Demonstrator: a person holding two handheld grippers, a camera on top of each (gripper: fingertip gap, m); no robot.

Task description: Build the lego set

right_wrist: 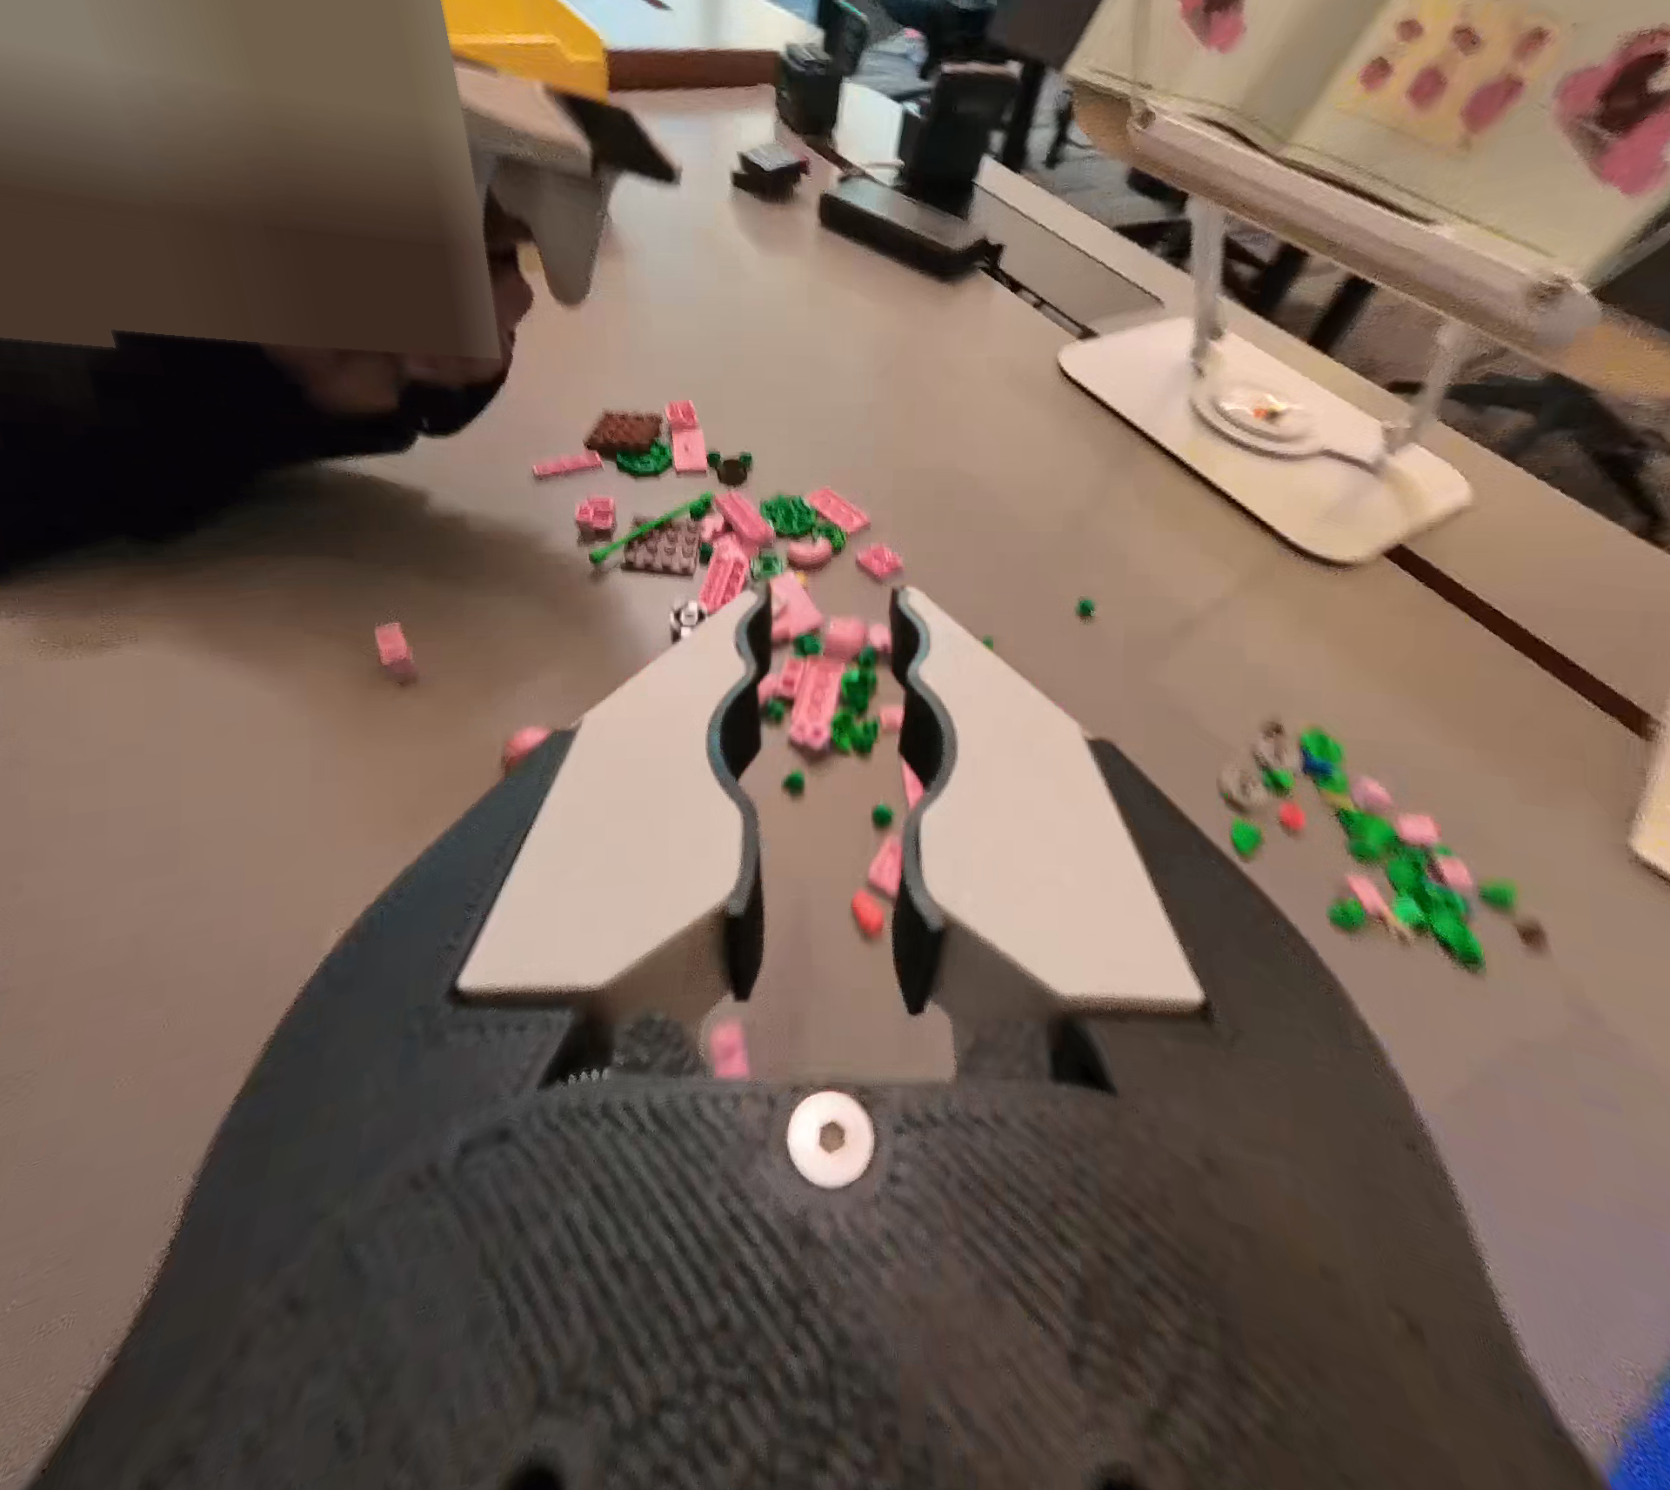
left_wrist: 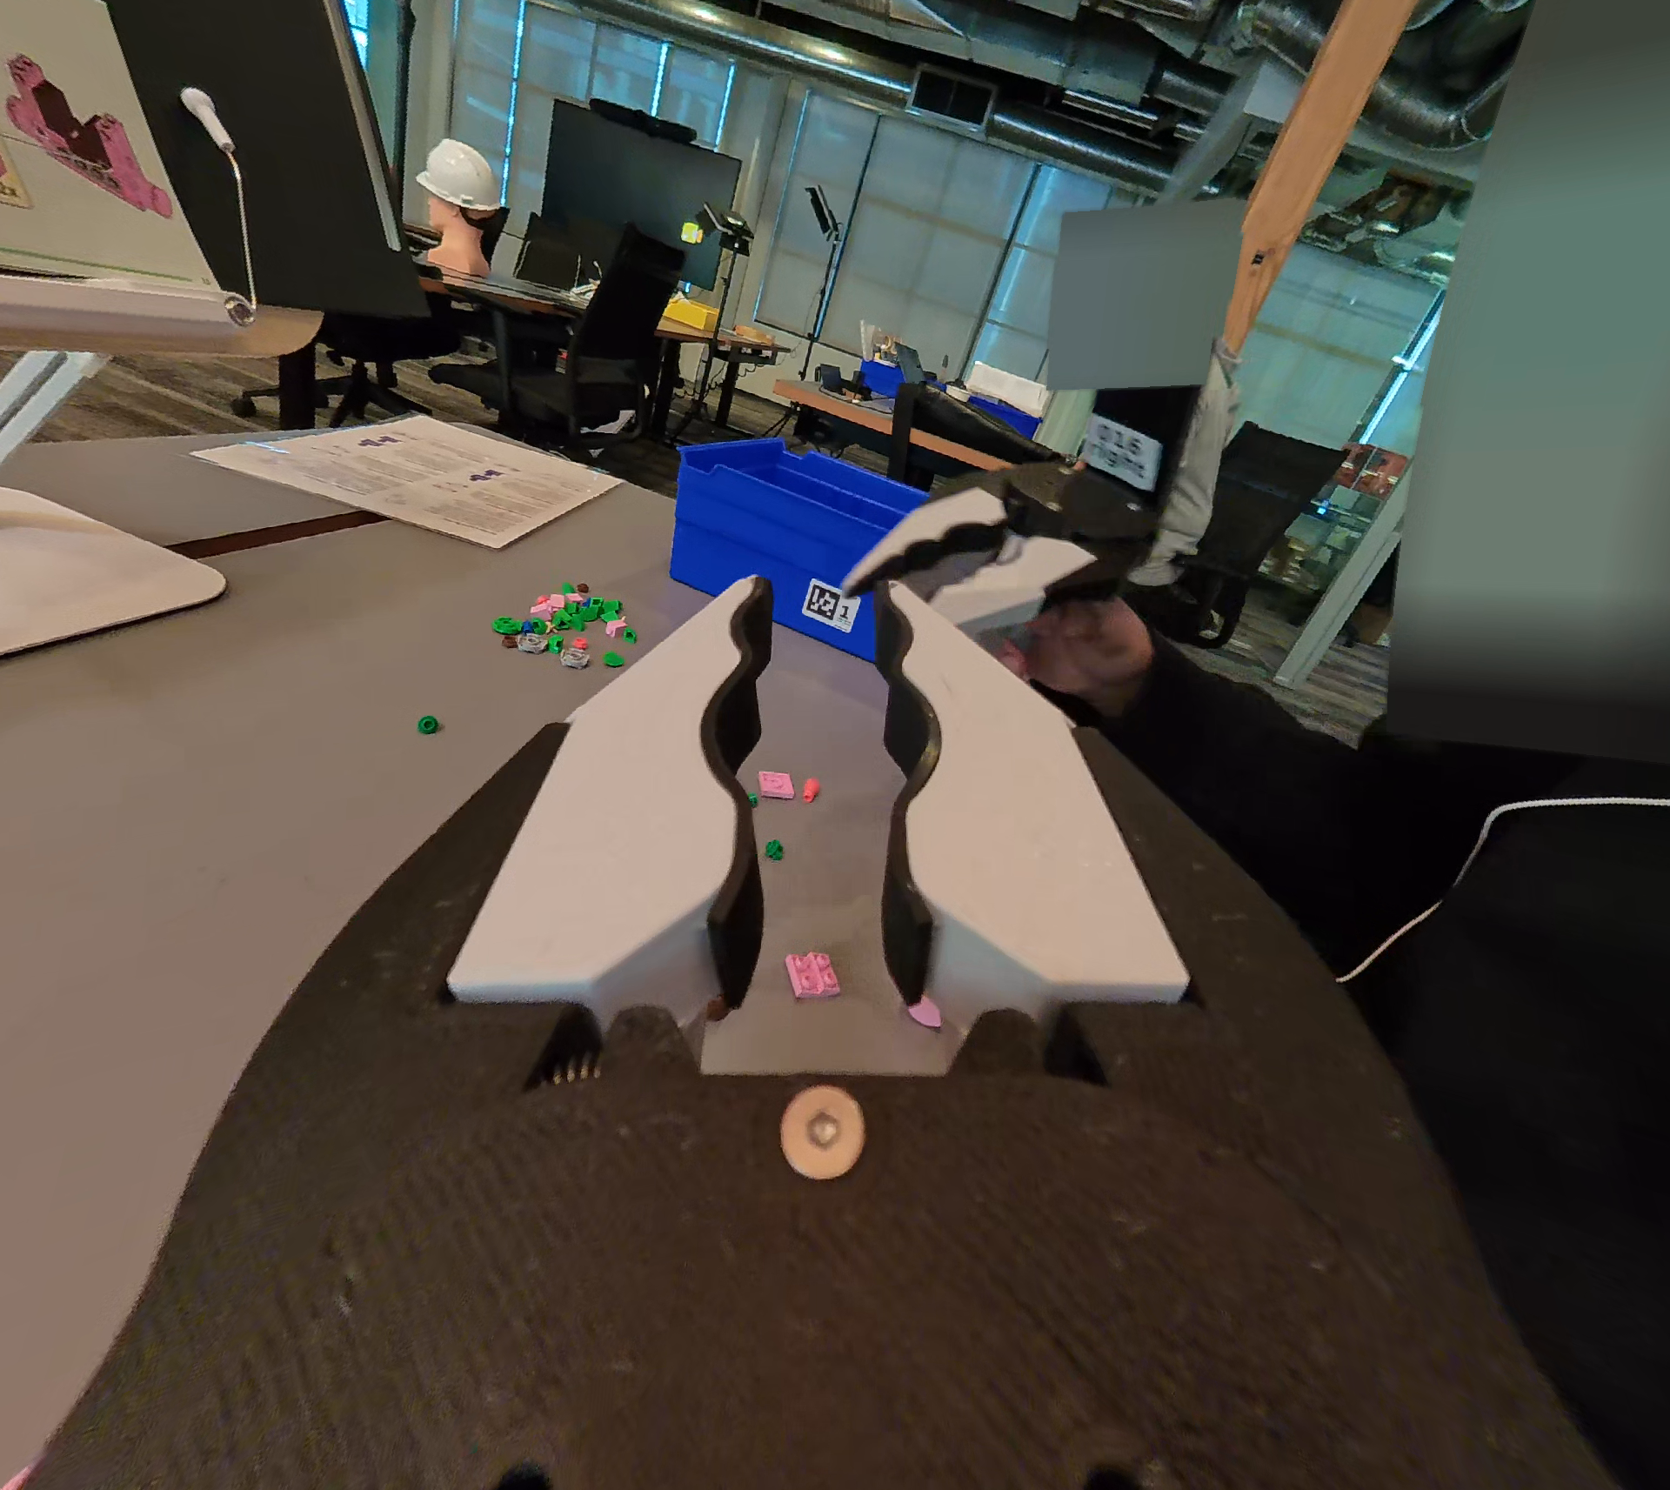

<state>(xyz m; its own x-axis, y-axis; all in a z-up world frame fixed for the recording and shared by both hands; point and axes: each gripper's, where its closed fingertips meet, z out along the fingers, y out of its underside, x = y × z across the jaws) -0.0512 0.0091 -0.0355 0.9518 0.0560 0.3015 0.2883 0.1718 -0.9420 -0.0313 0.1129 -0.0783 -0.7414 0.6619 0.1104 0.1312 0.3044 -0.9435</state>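
Loose lego pieces lie on the grey table. In the left wrist view my left gripper [left_wrist: 824,595] is open and empty, above a pink plate [left_wrist: 775,784], a small red piece [left_wrist: 811,790] and a pink two-by-two plate [left_wrist: 811,975]. A small pile of green and pink pieces [left_wrist: 565,620] lies to its left. My right gripper [left_wrist: 971,556] shows beyond it, held by a hand. In the right wrist view my right gripper [right_wrist: 830,604] is open and empty over a big pile of pink, green and brown pieces [right_wrist: 723,534]. A second pile [right_wrist: 1383,859] lies to the right.
A blue bin [left_wrist: 786,534] stands just behind the left gripper. A printed sheet [left_wrist: 407,475] lies at the far left. A white book stand [right_wrist: 1265,443] holds the open instruction booklet [right_wrist: 1355,46]. A black adapter [right_wrist: 904,227] and a yellow bin [right_wrist: 524,28] sit farther back. A lone pink brick [right_wrist: 395,650] lies left. The left gripper's tips are roughly 12 cm from the right gripper's. The pink two-by-two plate [left_wrist: 811,975] sits 12 cm or so from the ends of my right fingers.
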